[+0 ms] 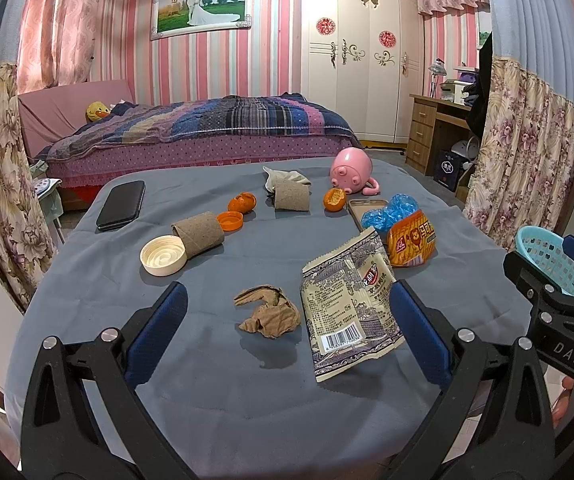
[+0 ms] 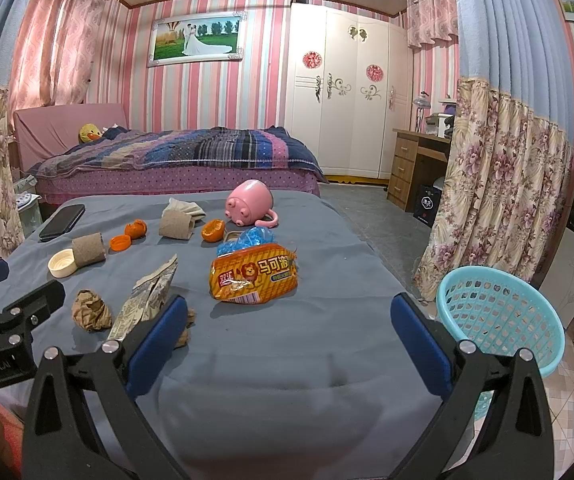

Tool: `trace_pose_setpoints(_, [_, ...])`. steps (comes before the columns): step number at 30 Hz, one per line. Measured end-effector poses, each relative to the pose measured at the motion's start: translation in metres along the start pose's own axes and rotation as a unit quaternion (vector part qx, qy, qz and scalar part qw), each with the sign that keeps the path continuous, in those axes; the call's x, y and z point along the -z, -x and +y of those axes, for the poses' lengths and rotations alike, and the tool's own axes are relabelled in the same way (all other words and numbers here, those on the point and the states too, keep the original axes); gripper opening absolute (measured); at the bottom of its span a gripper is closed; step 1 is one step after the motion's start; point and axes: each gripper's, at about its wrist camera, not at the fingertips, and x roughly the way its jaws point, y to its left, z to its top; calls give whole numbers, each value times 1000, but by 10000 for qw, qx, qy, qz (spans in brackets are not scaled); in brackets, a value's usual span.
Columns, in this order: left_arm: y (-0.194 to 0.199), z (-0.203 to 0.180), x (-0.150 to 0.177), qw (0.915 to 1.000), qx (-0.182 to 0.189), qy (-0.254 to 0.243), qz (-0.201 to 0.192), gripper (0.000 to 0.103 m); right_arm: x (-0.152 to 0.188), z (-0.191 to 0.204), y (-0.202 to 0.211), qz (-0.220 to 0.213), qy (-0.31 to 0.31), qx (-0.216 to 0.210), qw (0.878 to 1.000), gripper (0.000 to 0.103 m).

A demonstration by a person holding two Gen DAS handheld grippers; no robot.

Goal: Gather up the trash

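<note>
**Both grippers open over the litter, nothing yet picked up**

The left gripper (image 1: 287,332) hung low over the grey cloth of the table (image 1: 215,408) with its blue fingers spread wide and nothing between them. The crumpled brown paper (image 1: 268,312) and the grey-and-cream snack wrapper (image 1: 349,312) both lay in the space those fingers framed, the wrapper just beside the right-hand finger; whether it touched that finger could not be told. The right gripper (image 2: 287,336) was likewise spread and empty, pointed at the orange snack bag (image 2: 253,278), which lay near but beyond its fingertips. The teal basket (image 2: 501,316) stood off the table's right edge, beside the right gripper.

By my reading, the work was at an early stage: most of the rubbish sat on the cloth, and what the basket held could not be seen well. The step in hand looked like lining up a first grab.

The wrapper's long axis ran roughly away from the left camera, barcode end nearest, torn top farthest and lifted off the cloth. The orange bag lay crosswise to the right gripper, its long side left to right.

A sensible next move would call for dropping the left fingers around one item only, closing, then carrying it rightward to the basket.
</note>
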Motion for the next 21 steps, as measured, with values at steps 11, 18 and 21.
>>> trace_pose_setpoints(11, [0,0,0,10000,-3,-5,-1,98,-1,-1,1,16,3,0,10000,99])
trace_pose_setpoints(18, [0,0,0,10000,-3,-2,-2,98,-1,-1,1,12,-1,-6,10000,99])
trace_pose_setpoints(21, [0,-1,0,10000,-10,-10,5,98,-1,-1,1,6,-8,-12,10000,99])
